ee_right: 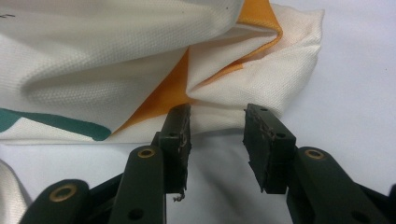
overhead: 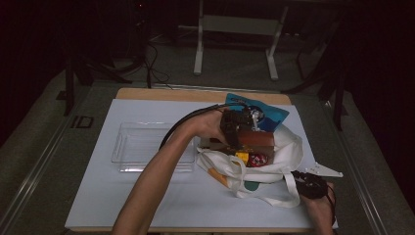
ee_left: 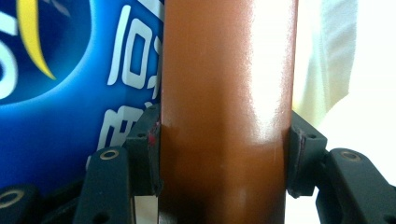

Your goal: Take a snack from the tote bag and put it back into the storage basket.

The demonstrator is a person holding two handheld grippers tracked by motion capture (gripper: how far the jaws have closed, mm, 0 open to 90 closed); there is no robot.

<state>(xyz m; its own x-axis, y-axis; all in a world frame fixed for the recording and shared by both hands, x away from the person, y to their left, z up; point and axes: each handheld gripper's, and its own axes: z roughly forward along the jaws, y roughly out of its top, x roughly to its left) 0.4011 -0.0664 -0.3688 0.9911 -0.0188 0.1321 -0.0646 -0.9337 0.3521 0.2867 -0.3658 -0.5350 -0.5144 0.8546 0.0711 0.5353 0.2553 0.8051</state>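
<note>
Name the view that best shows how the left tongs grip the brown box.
The left gripper view: both pads press the sides of the brown box, with a blue packet behind. The high view shows the left tongs at the box over the white bag, contact too small to judge.

Table under my hands: wooden top (overhead: pixel 147 93) covered by a white paper sheet (overhead: pixel 122 196).
On the sheet: clear rectangular plastic tray (overhead: pixel 128 147) at left; white cloth tote bag with orange and green print (overhead: pixel 288 147) at right; blue glossy printed packet (overhead: pixel 271 113) just behind the bag.
</note>
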